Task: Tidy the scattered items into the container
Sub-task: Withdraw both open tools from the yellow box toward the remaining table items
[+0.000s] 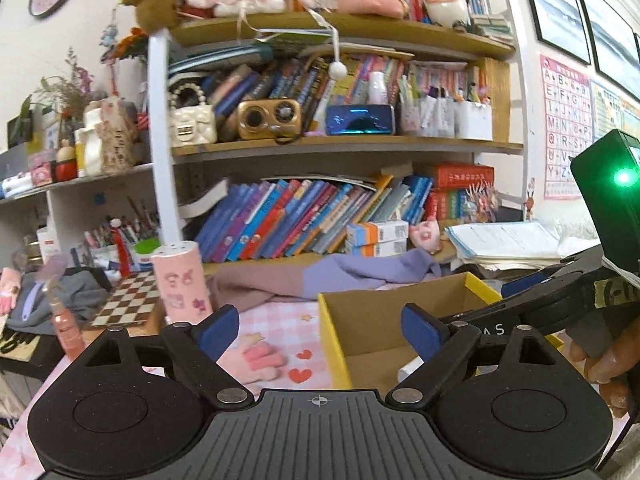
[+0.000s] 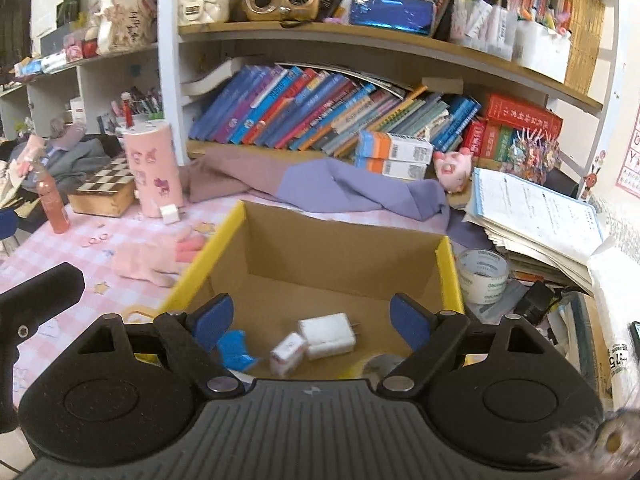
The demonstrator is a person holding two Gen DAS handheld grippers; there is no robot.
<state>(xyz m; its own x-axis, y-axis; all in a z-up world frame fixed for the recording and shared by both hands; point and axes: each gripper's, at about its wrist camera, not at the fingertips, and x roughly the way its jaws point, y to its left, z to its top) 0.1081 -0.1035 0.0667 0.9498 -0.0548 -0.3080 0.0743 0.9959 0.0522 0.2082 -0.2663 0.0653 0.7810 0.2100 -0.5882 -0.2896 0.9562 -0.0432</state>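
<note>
Two grippers: both were in view, each with its blue-padded fingers spread wide and nothing between them
Left gripper (image 1: 320, 330): fingers wide apart, hovering over the near left wall of the box; empty
Right gripper (image 2: 312, 320): fingers wide apart above the inside of the box; empty (a hand (image 1: 600, 364) held its handle, seen from the left wrist view)
Box (image 2: 450, 276): open cardboard container with yellow outer walls, standing on the desk (image 2: 60, 240), which was covered by a pink checked cloth
Inside the box: a white charger plug (image 2: 328, 336), a small white cube (image 2: 288, 354) touching it, and a blue scrap (image 2: 236, 350) just beside the left wall
Pink glove (image 2: 148, 262): lying on the cloth just left of the box, outside it
Pink cylinder (image 2: 154, 168): upright at the back left, beside a chessboard box (image 2: 106, 190)
Tape roll (image 2: 482, 276): on the desk just right of the box
Bottle (image 2: 52, 208): upright, far left, with reddish liquid
Behind: a purple and mauve cloth (image 2: 340, 184) lay between the box and the bookshelf (image 2: 360, 36)
</note>
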